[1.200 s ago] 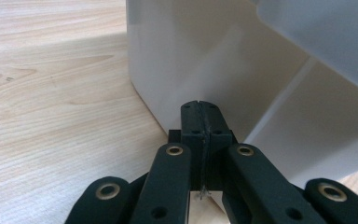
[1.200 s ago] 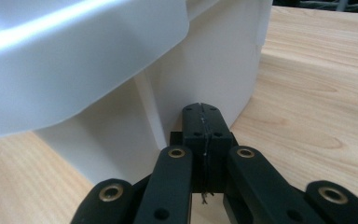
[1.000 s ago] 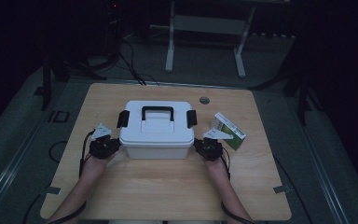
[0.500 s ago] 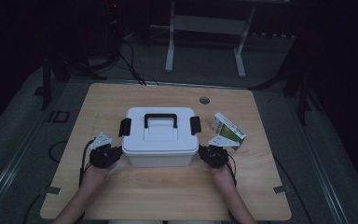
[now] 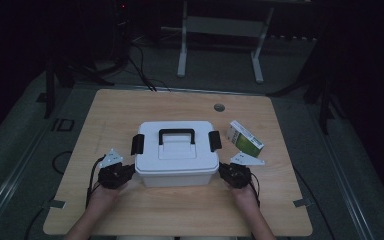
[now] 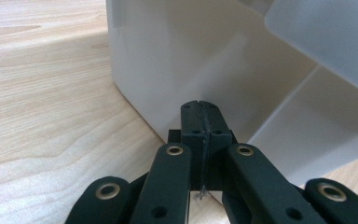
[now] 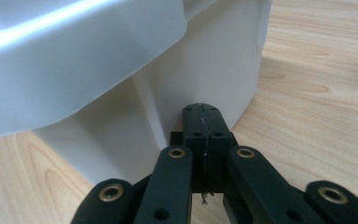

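Observation:
A white lidded plastic box (image 5: 176, 153) with a black handle (image 5: 177, 135) and two black side latches stands on the wooden table (image 5: 130, 107). My left gripper (image 5: 126, 172) is shut, its tips against the box's left wall (image 6: 177, 65) under the lid rim. At the opposite end, my right gripper (image 5: 226, 173) is also shut, pressed to the right wall (image 7: 214, 60). In both gripper views the jaws meet with nothing between them, left gripper (image 6: 199, 106), right gripper (image 7: 201, 109).
A green and white carton (image 5: 245, 138) lies to the right of the box, just beyond my right gripper. A small round grommet (image 5: 219, 107) sits near the table's far edge. Cables and a metal stand occupy the dark floor behind.
The box and both grippers have shifted toward the near edge of the table, the grippers staying at the box's two ends.

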Motion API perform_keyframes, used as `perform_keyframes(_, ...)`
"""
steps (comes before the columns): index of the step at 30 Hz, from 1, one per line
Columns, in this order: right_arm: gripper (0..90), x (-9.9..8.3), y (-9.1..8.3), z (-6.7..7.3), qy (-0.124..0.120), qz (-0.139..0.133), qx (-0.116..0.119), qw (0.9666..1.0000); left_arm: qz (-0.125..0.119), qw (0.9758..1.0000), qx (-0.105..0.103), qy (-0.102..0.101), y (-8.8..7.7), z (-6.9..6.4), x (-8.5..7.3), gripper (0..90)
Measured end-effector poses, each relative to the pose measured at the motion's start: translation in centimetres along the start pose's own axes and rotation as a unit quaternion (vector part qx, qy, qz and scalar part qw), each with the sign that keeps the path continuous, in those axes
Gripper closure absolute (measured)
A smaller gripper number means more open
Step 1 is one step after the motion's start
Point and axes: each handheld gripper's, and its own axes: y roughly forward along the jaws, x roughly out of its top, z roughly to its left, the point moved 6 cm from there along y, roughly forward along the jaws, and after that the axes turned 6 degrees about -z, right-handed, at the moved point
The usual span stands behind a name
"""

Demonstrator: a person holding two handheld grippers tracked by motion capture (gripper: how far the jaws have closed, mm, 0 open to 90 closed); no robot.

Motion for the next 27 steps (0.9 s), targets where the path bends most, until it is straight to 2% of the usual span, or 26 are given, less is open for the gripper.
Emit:
perform_keyframes(9, 90.0, -0.7, -1.3, 0.5, 0.012, -0.001, 0.007, 0.9999, -0.002, 0.9999, -0.014, -0.004, -0.6, -0.9, -0.6, 89.5)
perform_keyframes(15, 90.0, -0.9, -1.7, 1.2, 0.008, 0.0, 0.014, 0.9999, 0.0, 0.9999, -0.014, -0.002, -0.7, -0.5, -0.5, 89.5)
perform_keyframes(21, 90.0, -0.9, -1.6, 1.2, 0.009, 0.001, 0.015, 0.9998, 0.0, 0.9999, -0.012, -0.005, -0.6, -0.3, -0.4, 89.5)
perform_keyframes(25, 90.0, -0.9, -1.7, 1.2, 0.013, -0.002, 0.012, 0.9998, -0.008, 0.9997, -0.02, -0.004, -0.6, 0.0, -0.6, 89.2)
perform_keyframes(27, 90.0, -0.9, -1.7, 1.1, -0.007, -0.002, 0.004, 1.0, -0.003, 0.9997, -0.025, -0.004, -0.6, 0.2, -0.6, 89.0)
